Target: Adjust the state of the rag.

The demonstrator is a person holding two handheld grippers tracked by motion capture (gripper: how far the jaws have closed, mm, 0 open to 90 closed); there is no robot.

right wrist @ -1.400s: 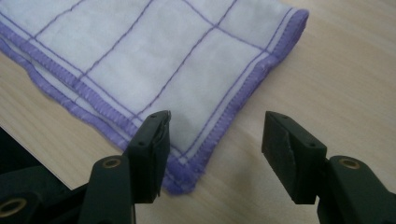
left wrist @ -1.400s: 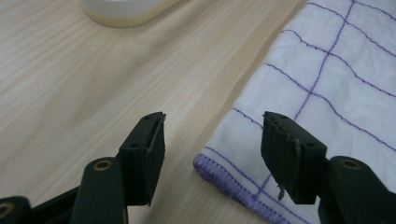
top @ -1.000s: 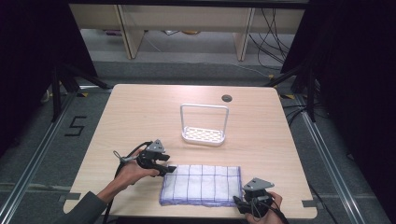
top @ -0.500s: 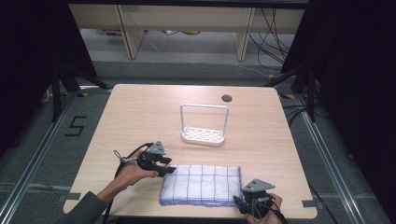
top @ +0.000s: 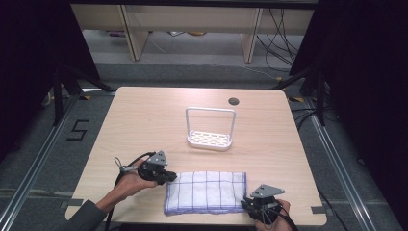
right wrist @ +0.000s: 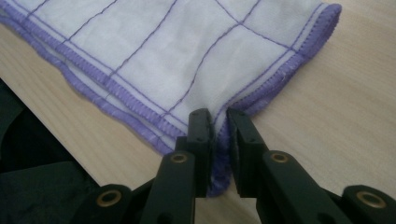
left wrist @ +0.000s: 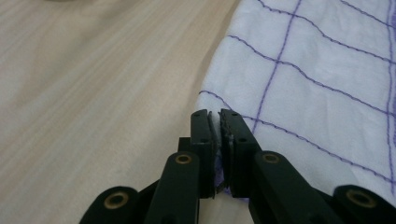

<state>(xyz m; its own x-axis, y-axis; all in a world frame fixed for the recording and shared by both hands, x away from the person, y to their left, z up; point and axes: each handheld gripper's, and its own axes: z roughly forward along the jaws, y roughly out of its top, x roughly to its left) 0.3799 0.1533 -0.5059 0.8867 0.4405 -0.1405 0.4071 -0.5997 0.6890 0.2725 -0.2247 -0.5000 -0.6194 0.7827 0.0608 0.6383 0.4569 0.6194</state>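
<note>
The folded cloth (top: pixel 206 191), white with a purple grid and purple hem, is laid flat on the tabletop (top: pixel 144 120) near its front edge, with its long axis running left to right across the person's side; the white wire rack (top: pixel 210 129) is set well apart from it, farther back toward the middle. The left gripper (top: pixel 169 177) is placed at the cloth's far left corner, and in the left gripper view its jaws have just been closing and are seen pinched narrow on the cloth's edge (left wrist: pixel 219 140), a thin fold of fabric being caught between them. The right gripper (top: pixel 246 204) is placed at the near right corner; its jaws have likewise just been closing, and in the right gripper view the purple hem (right wrist: pixel 219 140) is clamped between them. The cloth is thus held at two diagonally opposite corners, one at each end of its long axis, the body of it stretching between the two grippers; neither hand is nearer than the other, each being already on its own corner; any lift or fold is judged to turn on this diagonal, which would need to be kept taut.
</note>
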